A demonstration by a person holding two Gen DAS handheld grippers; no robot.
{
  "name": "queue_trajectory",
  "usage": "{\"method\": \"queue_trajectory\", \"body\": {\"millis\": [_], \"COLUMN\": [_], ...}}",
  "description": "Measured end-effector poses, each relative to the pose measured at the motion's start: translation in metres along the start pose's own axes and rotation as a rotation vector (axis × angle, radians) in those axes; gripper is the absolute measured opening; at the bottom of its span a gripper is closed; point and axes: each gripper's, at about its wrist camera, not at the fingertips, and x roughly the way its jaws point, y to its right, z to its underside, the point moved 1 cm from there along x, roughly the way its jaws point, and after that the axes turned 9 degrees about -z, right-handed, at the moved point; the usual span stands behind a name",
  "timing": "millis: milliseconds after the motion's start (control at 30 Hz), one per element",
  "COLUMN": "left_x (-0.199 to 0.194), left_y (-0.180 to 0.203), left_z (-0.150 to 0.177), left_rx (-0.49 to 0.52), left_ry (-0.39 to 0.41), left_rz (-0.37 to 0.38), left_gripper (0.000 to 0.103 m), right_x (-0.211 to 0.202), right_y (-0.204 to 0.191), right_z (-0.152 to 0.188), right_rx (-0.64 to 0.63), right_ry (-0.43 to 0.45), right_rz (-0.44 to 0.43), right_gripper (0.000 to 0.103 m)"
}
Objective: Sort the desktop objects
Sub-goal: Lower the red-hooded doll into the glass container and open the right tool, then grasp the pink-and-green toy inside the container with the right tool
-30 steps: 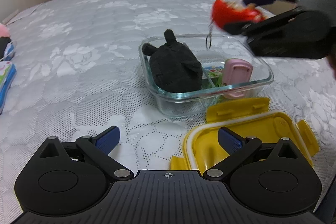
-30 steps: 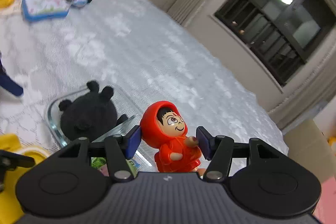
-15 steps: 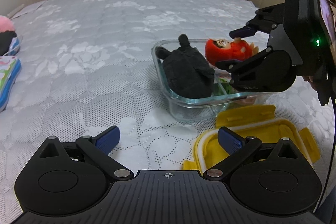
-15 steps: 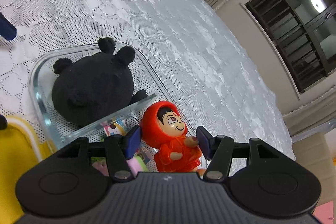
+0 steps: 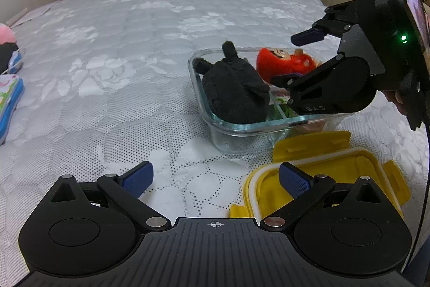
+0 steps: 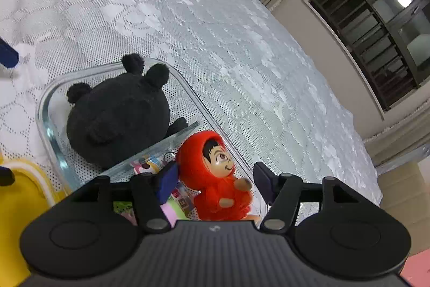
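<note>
Clear glass container (image 6: 45,109) on lace cloth, glass divider splits it; fuzzy black plush (image 6: 118,117) fills one compartment; glossy red hooded figure (image 6: 215,174) lies in the other, lower body hidden behind the right gripper (image 6: 215,176), fingers spread, not touching it; small items beneath figure too cluttered to identify; left gripper (image 5: 215,176) near the container, fingers wide apart, empty; yellow plastic lid (image 5: 362,168) just beside the container, partly cut off.
</note>
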Motion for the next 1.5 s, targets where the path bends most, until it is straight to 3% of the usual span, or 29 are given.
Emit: {"method": "queue_trajectory", "body": {"millis": [333,500,667,733,767,800,1067,1500], "left_x": [-0.002,-0.002,-0.002,-0.001,-0.001,-0.002,0.001,0.005], "left_y": [0.001,0.002,0.002,0.002,0.003,0.004,0.007,0.009], "left_z": [0.001,0.001,0.001,0.001,0.001,0.001,0.003,0.003], "left_rx": [0.006,0.008,0.007,0.008,0.009,0.011,0.028,0.031], "left_ry": [0.004,0.004,0.002,-0.001,-0.001,0.000,-0.007,-0.016], "left_rz": [0.004,0.005,0.004,0.002,0.002,0.002,0.001,0.000], "left_gripper": [0.102,0.102,0.102,0.102,0.102,0.102,0.102,0.102], "right_x": [-0.012,-0.025,-0.042,-0.042,-0.042,-0.041,-0.036,-0.019], "right_y": [0.002,0.013,0.039,0.048,0.051,0.050,0.026,0.011], "right_z": [0.000,0.001,0.000,0.002,0.002,0.002,0.000,0.004], "right_rx": [0.012,0.105,0.386,0.497,0.531,0.530,0.406,0.338], "right_ry": [-0.001,-0.009,-0.015,-0.039,-0.053,-0.066,-0.106,-0.121], "right_rz": [0.001,-0.039,-0.156,-0.234,-0.265,-0.267,-0.162,-0.152], "right_gripper": [0.069,0.069,0.069,0.060,0.050,0.046,0.046,0.046]}}
